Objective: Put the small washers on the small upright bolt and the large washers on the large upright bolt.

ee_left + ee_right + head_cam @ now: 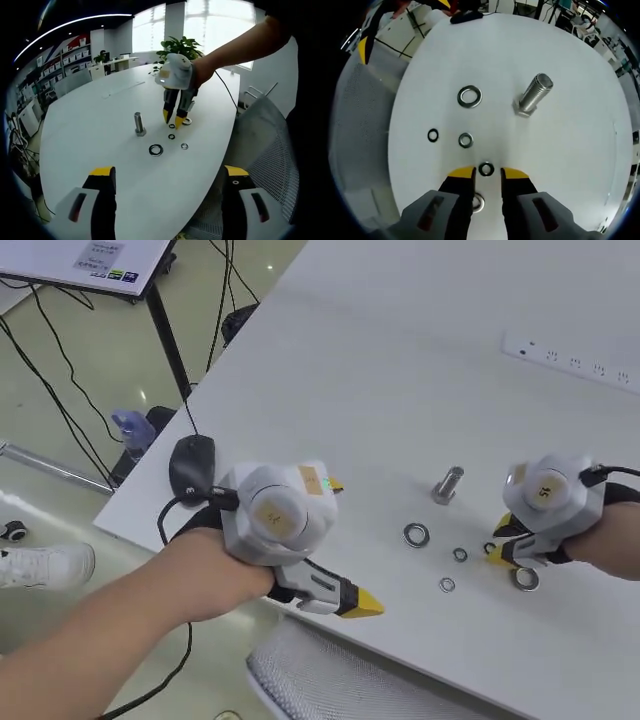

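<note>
small washer (pixel 486 169) lies flat on the white table (pixel 380 370) between the fingers of the right gripper (pixel 172 120), which are set narrow and stand just clear of it. large washer (pixel 478 202) lies under those fingers. second large washer (pixel 470 96), a small washer (pixel 465 139) and one more small washer (pixel 433 135) lie loose between the near edge and the upright bolt (pixel 534 94). left gripper (pixel 169 172) hovers at the near edge, fingers wide, holding nothing.

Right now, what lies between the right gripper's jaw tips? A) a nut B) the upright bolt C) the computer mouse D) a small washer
D: the right gripper view shows a small washer lying between the tips of the right gripper; the upright bolt stands well ahead.
</note>
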